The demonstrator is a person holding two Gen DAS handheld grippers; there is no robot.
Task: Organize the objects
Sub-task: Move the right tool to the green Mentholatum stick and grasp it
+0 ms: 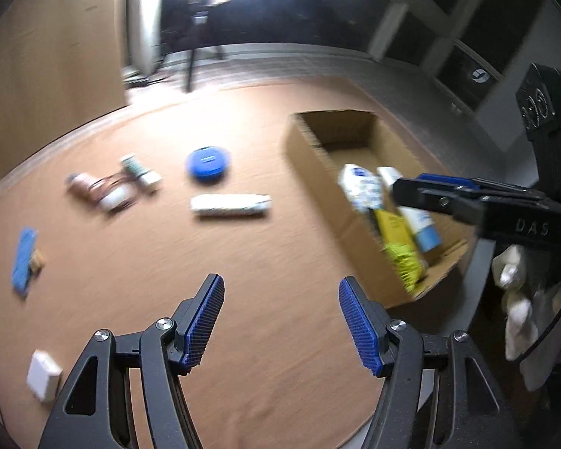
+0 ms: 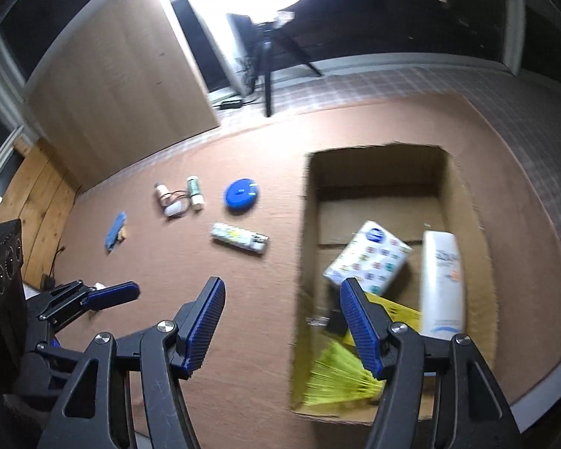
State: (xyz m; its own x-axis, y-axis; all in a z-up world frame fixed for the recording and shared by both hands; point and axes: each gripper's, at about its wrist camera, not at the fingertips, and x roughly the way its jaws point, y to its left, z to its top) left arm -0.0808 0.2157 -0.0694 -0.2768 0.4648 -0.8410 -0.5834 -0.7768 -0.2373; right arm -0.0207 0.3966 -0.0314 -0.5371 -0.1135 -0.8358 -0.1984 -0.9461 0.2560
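Note:
My left gripper [image 1: 280, 284] is open and empty over the bare brown table [image 1: 243, 254]. My right gripper [image 2: 282, 284] is open and empty at the left wall of a cardboard box [image 2: 304, 224]. Inside the box lie a patterned white pack [image 2: 368, 258], a white bottle [image 2: 441, 284] and a yellow item [image 2: 340, 374]. On the table to the left are a blue disc [image 1: 207, 162], a white tube [image 1: 230, 205], small bottles with a cord [image 1: 108, 191], a blue cloth [image 1: 24, 262] and a small white box [image 1: 43, 374]. The right gripper [image 1: 404, 189] shows over the box [image 1: 318, 172].
The left gripper [image 2: 108, 293] appears at the lower left of the right wrist view. A tripod [image 2: 267, 75] under a bright ring light stands beyond the table's far edge. A wooden panel [image 2: 123, 104] rises at the back left. The left wrist view is motion-blurred.

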